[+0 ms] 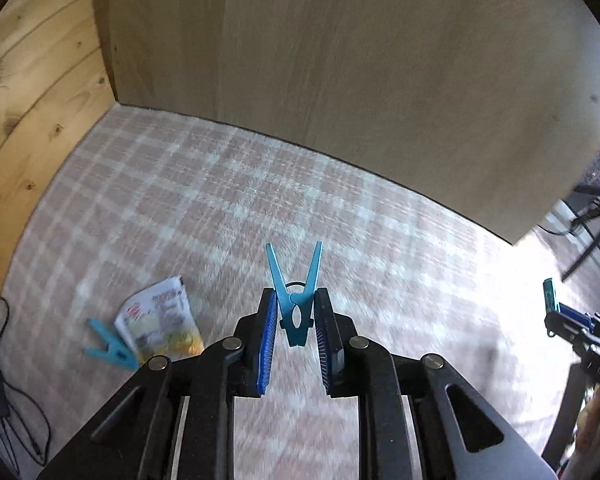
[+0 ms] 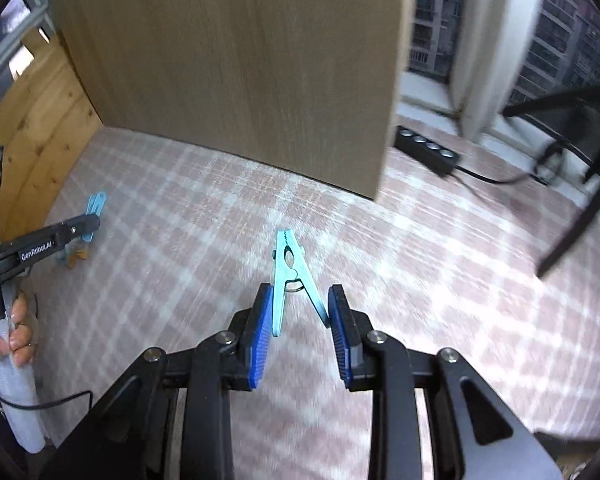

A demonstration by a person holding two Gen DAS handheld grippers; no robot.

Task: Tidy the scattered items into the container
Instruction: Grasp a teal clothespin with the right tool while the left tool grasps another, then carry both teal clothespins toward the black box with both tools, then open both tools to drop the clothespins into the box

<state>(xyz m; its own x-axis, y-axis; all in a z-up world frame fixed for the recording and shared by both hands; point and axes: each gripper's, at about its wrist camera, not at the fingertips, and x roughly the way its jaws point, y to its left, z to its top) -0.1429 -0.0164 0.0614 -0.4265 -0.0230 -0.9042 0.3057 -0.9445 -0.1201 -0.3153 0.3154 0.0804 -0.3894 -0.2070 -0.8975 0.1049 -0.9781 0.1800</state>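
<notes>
1. Both grippers have their fingers clamped on blue clothes pegs: the left gripper (image 1: 296, 330) pinches a peg (image 1: 296, 312) at its jaw end, legs splayed upward
2. Right gripper (image 2: 300, 320) squeezes the two legs of another peg (image 2: 290, 276), its toothed tip pointing away
3. Both pegs hang clear above the checked cloth (image 1: 204, 200)
4. A third peg (image 1: 110, 350) lies on the cloth, touching a small printed packet (image 1: 160, 326)
5. A wooden panel (image 1: 360, 60) stands behind; no container can be made out
</notes>
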